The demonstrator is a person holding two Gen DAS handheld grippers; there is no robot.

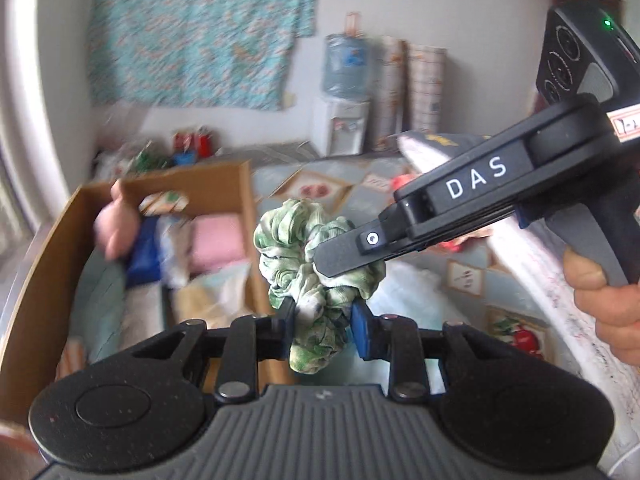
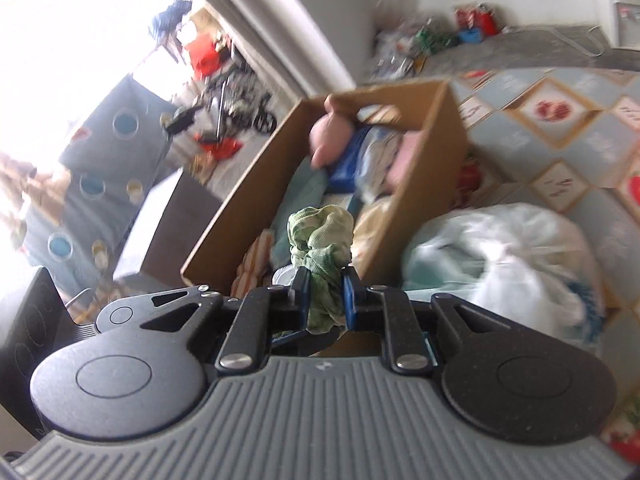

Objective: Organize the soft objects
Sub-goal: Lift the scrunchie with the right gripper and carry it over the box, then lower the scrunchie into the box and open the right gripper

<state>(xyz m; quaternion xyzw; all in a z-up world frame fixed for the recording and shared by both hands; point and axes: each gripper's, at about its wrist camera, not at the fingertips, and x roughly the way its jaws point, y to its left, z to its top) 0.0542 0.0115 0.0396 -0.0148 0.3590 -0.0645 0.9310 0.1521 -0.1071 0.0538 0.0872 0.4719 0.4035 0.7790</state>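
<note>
- Two grippers share one green scrunchie [image 1: 316, 256], centre frame: my left gripper [image 1: 322, 320] clamps its lower folds, my right gripper [image 2: 326, 298] its side.
- Cardboard box [image 1: 48, 256] of folded fabrics waits at left, probably its destination.

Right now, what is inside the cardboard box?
The cardboard box holds folded soft things: a pink cloth, a blue one, a pink plush toy. Lower layers are covered.
</note>
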